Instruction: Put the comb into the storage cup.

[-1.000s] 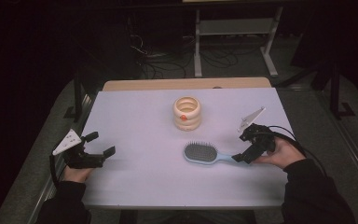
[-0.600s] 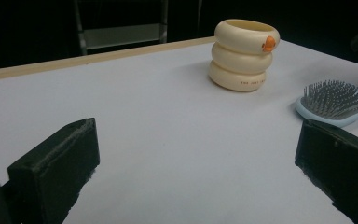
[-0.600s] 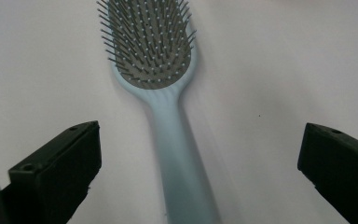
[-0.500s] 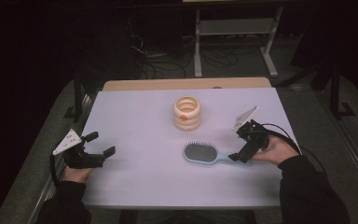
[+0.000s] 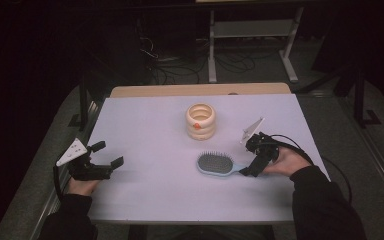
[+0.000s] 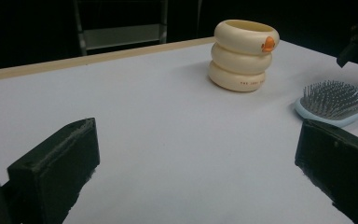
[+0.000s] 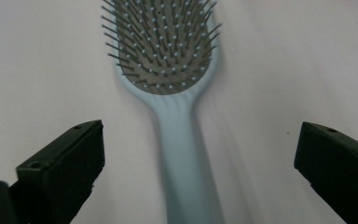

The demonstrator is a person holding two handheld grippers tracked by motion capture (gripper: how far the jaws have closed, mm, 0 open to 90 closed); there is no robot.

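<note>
The hairbrush (image 5: 216,165) lay bristles-up on the bench (image 5: 150,125), just in front of the ringed cup (image 5: 201,120), long axis crosswise, handle toward the right gripper (image 5: 248,170). Its 2 jaws were spread astride the handle; lowering centred before closing seemed best. The left gripper (image 5: 107,155) was spread, well apart.

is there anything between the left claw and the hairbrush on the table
No. In the high view, only bare white table lies between the open left claw and the hairbrush; the left gripper view shows the same. The ringed cup stands farther back.
</note>
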